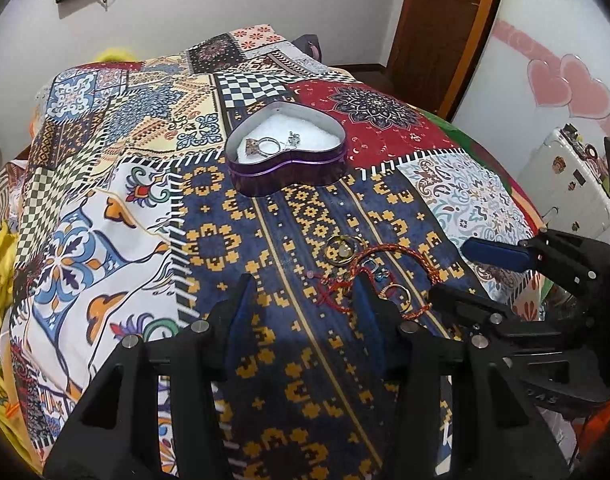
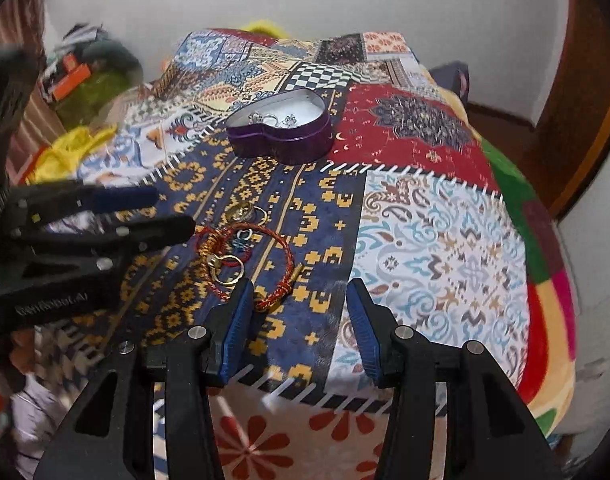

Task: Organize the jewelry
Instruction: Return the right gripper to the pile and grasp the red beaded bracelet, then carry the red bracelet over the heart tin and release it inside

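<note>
We keep both tools spread and empty above the patchwork bed cover (image 1: 105, 208): the left tool (image 1: 305, 300) and the right tool (image 2: 297, 300) frame the loose jewelry pile (image 2: 245, 248). The heart-shaped tin (image 1: 289, 160) waits open at twelve o'clock, with some pieces already inside, probably to receive the rest.

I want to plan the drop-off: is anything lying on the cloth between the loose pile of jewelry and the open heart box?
Nothing visible does. Between the jewelry pile and the heart-shaped box lies only bare patterned cloth. The box is open, with a few silver pieces already inside.
</note>
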`<state>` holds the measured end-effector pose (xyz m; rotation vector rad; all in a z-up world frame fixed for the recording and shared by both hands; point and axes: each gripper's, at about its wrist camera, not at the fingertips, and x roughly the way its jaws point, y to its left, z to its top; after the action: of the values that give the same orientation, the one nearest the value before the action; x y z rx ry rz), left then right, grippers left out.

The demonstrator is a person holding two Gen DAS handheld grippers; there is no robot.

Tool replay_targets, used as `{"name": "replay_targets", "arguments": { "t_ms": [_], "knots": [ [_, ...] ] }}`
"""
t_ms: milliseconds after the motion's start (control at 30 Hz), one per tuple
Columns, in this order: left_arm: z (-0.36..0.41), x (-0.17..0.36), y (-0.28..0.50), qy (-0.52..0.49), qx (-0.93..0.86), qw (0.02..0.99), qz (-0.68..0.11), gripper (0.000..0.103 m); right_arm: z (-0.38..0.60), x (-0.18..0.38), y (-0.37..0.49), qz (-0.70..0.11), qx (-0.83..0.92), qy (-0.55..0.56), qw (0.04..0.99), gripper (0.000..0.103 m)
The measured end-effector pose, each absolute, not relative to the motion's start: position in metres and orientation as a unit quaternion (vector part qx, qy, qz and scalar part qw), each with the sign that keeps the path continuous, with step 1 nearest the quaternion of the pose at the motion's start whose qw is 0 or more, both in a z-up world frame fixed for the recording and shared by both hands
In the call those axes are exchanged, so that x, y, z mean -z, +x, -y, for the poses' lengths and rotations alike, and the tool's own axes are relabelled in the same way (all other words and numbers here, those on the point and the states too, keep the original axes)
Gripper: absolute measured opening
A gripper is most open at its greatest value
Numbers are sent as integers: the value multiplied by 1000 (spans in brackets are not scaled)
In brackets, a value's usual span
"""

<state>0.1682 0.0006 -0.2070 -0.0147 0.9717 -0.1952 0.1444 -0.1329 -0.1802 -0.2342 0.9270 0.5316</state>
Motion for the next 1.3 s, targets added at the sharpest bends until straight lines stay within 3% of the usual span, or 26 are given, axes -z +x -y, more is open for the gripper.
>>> {"name": "replay_targets", "arguments": {
  "t_ms": [333, 633, 767, 900, 1067, 1300],
  "knots": [
    [6, 216, 188, -8, 109, 874, -474, 49, 154, 180, 172, -423, -203, -141, 872, 44],
    [4, 224, 201, -30, 124, 869, -478, 37, 162, 171, 180, -442, -246, -51, 861, 44],
    [2, 227, 208, -38, 129, 867, -480, 34, 146, 178, 174, -433, -247, -83, 863, 44],
    [2, 230, 213, -45, 137, 864, -482, 20, 135, 182, 174, -425, -253, -104, 863, 30],
    [5, 229, 211, -31, 133, 870, -474, 21, 127, 187, 175, -416, -264, -127, 861, 9],
    [1, 212, 195, -28, 126, 880, -457, 20, 128, 180, 179, -419, -271, -109, 860, 7]
  ]
}}
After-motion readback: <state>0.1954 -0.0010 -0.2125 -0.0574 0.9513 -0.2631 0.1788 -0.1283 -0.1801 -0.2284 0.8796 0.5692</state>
